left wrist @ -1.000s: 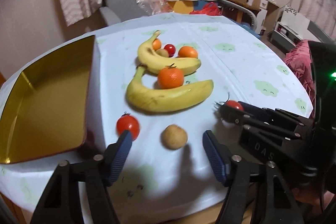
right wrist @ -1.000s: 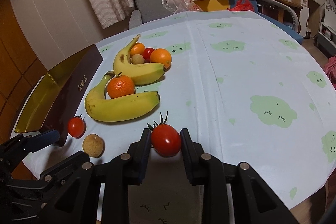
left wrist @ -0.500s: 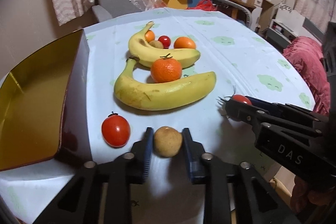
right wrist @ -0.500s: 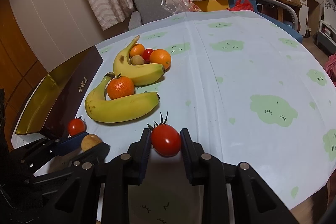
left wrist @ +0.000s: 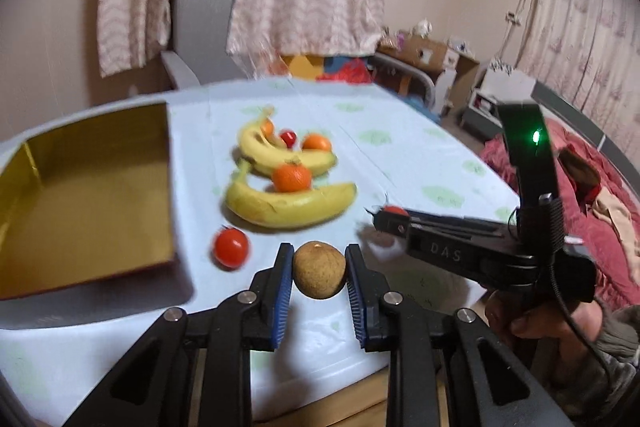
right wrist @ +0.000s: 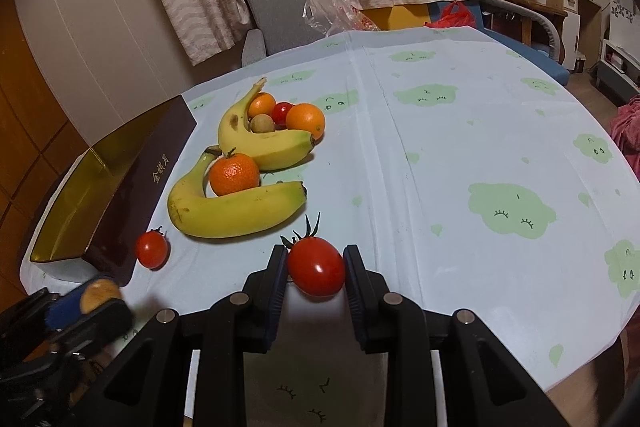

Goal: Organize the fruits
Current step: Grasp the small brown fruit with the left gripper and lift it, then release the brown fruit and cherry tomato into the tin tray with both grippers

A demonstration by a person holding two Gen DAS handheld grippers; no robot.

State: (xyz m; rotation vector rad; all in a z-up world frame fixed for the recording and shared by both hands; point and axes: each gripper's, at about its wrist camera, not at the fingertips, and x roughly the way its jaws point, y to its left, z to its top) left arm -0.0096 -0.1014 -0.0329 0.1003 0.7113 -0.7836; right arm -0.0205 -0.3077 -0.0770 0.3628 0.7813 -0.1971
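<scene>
Both jaw pairs were clenched on fruit: the left gripper pinched a small brown round fruit between its blue pads, and the right gripper squeezed a stemmed red tomato. Just ahead and left of the left jaws a second tomato lay on the cloud-print tablecloth, beside the open gold-lined box. Farther ahead of both jaws lay two bananas with an orange between them, and smaller fruit behind.
</scene>
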